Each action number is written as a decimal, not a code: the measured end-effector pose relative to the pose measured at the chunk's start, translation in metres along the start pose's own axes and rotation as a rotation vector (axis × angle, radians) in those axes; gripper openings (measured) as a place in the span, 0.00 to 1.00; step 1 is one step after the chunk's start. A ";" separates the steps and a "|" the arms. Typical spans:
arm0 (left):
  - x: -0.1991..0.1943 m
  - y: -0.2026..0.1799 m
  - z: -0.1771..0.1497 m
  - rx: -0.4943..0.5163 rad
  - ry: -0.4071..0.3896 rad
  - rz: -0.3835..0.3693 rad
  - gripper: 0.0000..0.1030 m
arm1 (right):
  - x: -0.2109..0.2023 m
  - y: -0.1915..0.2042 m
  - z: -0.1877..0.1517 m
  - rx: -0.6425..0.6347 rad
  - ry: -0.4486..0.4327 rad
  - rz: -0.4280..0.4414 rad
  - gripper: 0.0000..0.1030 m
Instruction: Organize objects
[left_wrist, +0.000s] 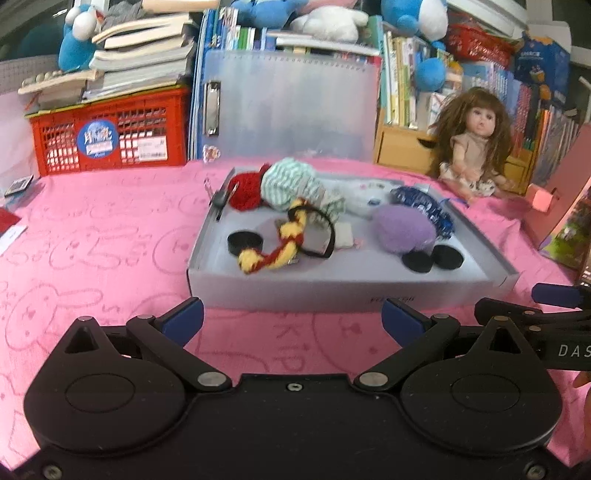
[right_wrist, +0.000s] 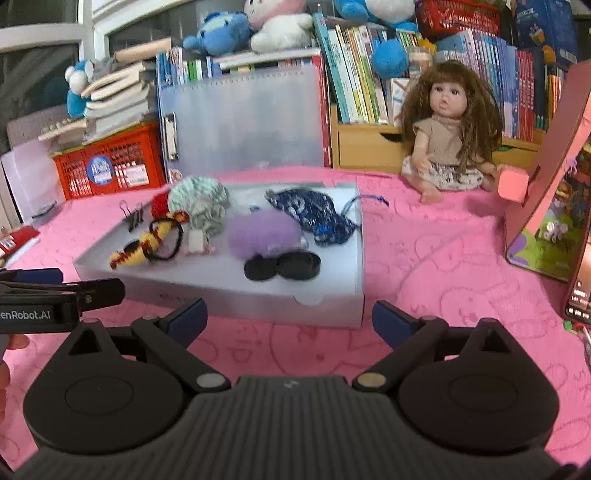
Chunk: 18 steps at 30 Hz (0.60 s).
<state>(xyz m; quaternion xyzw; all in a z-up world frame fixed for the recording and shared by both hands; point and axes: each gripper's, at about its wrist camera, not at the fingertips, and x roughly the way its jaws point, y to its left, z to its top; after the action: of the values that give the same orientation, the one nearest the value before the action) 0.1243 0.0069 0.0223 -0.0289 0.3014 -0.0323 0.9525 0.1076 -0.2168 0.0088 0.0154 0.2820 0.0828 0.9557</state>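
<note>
Left tongs (left_wrist: 291, 312): I see both jaws spread wide with nothing between them, only pink cloth under the gap.
Right tongs (right_wrist: 290, 314): spread just as wide and empty too, by my read.
Task's things: I count them all inside the grey tray (left_wrist: 332, 291), which lies on the pink-covered bench (left_wrist: 92, 240) straight ahead of both tongs, its near wall just beyond the fingertips.
Tray's long axis: it runs across my view, left to right, so either hand would reach in over the long near wall.
Nearer hand, left side: the yellow-and-red braid (left_wrist: 280, 245) with its black loop, and the lone black disc (left_wrist: 245, 242), sit toward my left tongs.
Nearer hand, right side: the purple pom-pom (right_wrist: 264, 232), the pair of black discs (right_wrist: 282, 266) and the blue pouch (right_wrist: 314, 214) sit toward my right tongs.
Back of tray: striped green cloth (left_wrist: 291, 182) next to a red pom-pom (left_wrist: 245, 190).
Off the tray: the doll (right_wrist: 448, 136) sits well to the right, at the back of the bench.
Writing: "enRobot.AI" on the left tongs' side as seen from the right wrist; "DAS" on the right tongs' side from the left wrist. The red crate (left_wrist: 110, 136) carries a round blue sticker; its characters are too blurred for me to read, possibly Chinese.
</note>
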 end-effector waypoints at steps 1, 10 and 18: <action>0.002 0.000 -0.002 -0.002 0.007 0.006 1.00 | 0.002 0.000 -0.001 -0.002 0.010 -0.004 0.97; 0.018 0.001 -0.009 -0.002 0.052 0.043 1.00 | 0.017 -0.001 -0.010 0.004 0.073 -0.045 0.98; 0.024 0.000 -0.010 0.007 0.070 0.063 1.00 | 0.025 0.003 -0.013 -0.016 0.095 -0.075 1.00</action>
<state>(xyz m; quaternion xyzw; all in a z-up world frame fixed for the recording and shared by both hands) 0.1382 0.0048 0.0004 -0.0148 0.3352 -0.0045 0.9420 0.1204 -0.2102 -0.0152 -0.0068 0.3267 0.0497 0.9438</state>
